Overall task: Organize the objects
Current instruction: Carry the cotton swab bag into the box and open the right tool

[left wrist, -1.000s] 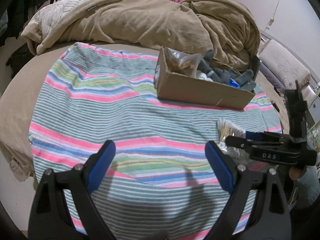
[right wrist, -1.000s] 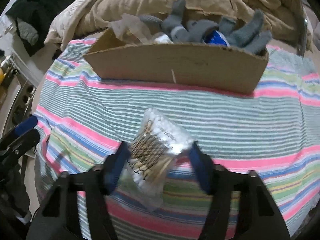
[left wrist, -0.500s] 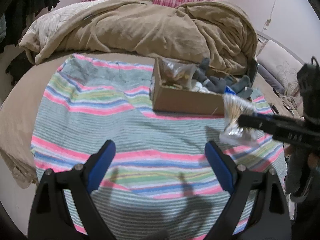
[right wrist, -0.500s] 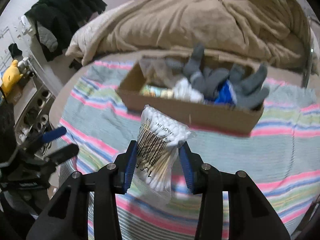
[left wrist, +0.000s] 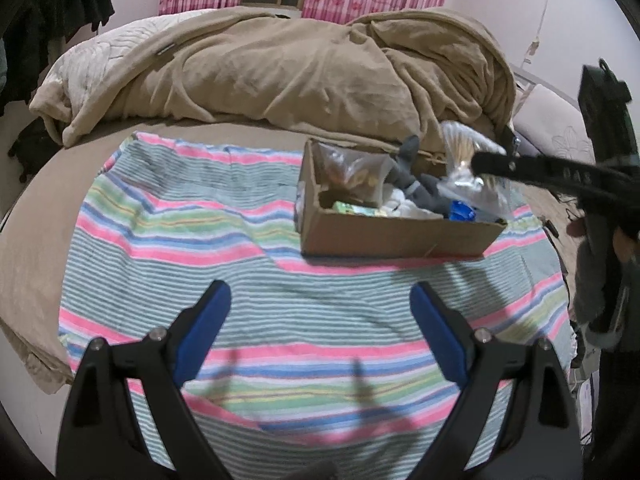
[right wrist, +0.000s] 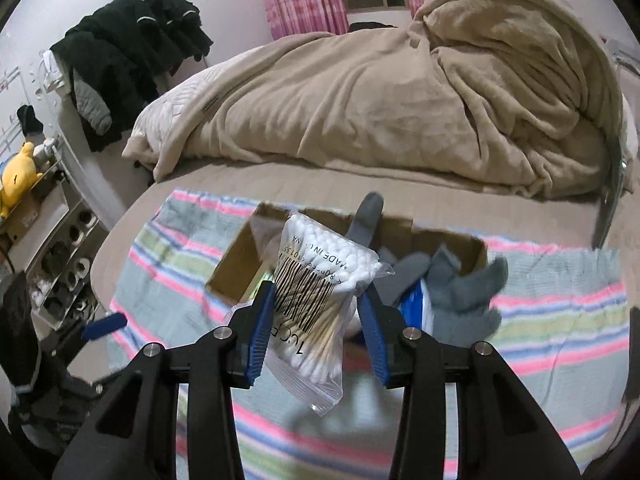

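My right gripper [right wrist: 318, 318] is shut on a clear bag of cotton swabs [right wrist: 320, 292] and holds it in the air over the open cardboard box [right wrist: 236, 268]. The box [left wrist: 384, 236] sits on the striped towel [left wrist: 200, 240] and holds grey gloves [right wrist: 464, 288], a blue item [left wrist: 460, 212] and a clear bag of small things [left wrist: 352, 168]. In the left wrist view the swab bag [left wrist: 468, 160] hangs above the box's right end. My left gripper [left wrist: 320, 320] is open and empty above the towel, short of the box.
A rumpled tan blanket [left wrist: 300, 64] is piled on the bed behind the box. Dark clothes [right wrist: 132, 52] hang at the left wall, with a shelf and a yellow plush toy [right wrist: 16, 176] below. A bed rail [right wrist: 612, 184] stands at the right.
My right gripper has lifted the swab bag off the towel and carried it forward to above the box. My left gripper has stayed open and drawn back a little.
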### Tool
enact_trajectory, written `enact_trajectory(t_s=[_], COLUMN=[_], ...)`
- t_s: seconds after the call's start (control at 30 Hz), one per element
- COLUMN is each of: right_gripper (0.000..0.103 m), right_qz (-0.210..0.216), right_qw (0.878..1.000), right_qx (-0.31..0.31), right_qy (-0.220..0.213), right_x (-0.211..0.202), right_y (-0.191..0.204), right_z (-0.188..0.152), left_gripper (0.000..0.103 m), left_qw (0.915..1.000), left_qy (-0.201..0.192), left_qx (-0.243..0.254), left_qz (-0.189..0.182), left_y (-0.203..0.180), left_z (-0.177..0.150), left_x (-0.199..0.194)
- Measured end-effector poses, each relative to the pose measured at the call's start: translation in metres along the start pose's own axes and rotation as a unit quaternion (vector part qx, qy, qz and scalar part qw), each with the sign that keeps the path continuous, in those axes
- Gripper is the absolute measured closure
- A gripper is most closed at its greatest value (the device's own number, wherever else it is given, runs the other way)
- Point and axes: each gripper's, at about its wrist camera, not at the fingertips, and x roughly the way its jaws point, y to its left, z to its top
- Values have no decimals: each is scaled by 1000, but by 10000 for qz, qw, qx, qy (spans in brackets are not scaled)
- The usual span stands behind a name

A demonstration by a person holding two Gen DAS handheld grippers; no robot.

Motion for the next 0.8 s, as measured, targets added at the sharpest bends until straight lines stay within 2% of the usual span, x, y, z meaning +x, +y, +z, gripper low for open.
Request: enact_trajectory(t_s=[0.43, 0.63, 0.8], right_gripper=[59, 60, 59], right_qz=[113, 114, 89], right_qw=[9986, 9976, 9976], right_qx=[-217, -226, -297], right_qy=[464, 646, 616], right_x=[68, 86, 93], right_y=[0, -2, -1], right_z=[2, -2, -5], left_gripper=[11, 11, 11], left_qw=[9998, 9997, 9998], left_qy=[-143, -147, -61], left_qx=[-25, -70, -95], left_qz=[162, 160, 154], left_y=[15, 19, 20], left_z=[36, 51, 55], left_x=[39, 60, 75])
